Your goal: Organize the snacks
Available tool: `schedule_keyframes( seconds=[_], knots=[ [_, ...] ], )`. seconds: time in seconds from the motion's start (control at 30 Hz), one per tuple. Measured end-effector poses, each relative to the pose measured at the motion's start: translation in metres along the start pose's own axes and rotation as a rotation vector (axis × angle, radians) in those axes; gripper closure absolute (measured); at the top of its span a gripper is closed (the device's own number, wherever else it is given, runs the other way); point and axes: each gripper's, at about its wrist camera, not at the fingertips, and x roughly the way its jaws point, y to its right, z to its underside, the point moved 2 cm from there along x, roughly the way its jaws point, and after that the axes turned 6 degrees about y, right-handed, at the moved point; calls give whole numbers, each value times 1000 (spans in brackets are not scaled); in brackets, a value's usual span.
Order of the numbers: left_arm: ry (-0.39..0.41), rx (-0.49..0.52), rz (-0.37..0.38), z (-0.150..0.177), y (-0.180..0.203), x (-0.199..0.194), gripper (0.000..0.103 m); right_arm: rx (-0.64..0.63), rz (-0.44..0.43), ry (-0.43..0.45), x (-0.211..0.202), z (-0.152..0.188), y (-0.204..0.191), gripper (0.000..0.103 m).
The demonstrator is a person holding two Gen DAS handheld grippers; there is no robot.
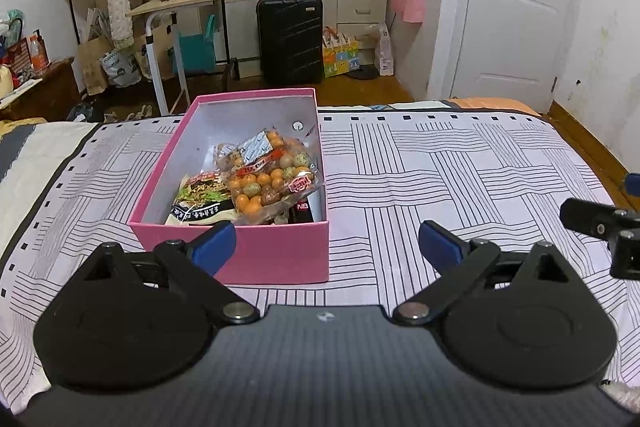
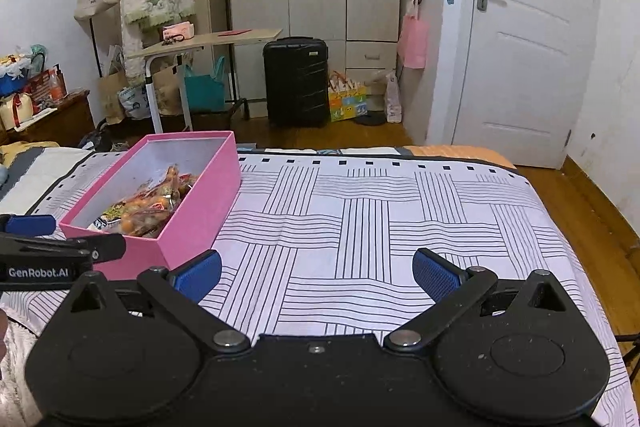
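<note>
The snacks sit in the pink box (image 1: 256, 251) on the bed (image 1: 440, 167): a clear bag of small round snacks (image 1: 266, 179) on top of a noodle packet (image 1: 204, 201). We judge them light, crinkly and slippery, best pinched at a bag's sealed edge. Both our left tongs (image 1: 326, 247) and right tongs (image 2: 316, 273) stand wide open, empty. Only our left view looks down on the contents; the right shows them side-on.

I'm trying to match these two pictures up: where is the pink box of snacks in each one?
Left wrist view: the pink box sits centre-left on the striped bedspread, just beyond the camera's own blue fingertips.
Right wrist view: the pink box lies at the left, seen from its right side, snacks showing inside.
Shared landmark: the black suitcase standing against the wardrobe.
</note>
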Motion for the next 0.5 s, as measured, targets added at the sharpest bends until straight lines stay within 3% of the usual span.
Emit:
schedule_keyframes(
  seconds=[0.2,0.5],
  knots=[
    [-2,-4,-37,1,-2,1,4,-5,14,-5,1,2,0,0],
    [-2,-8,-32,3,-2,-1,4,-11,30,-9,1,4,1,0]
  ],
)
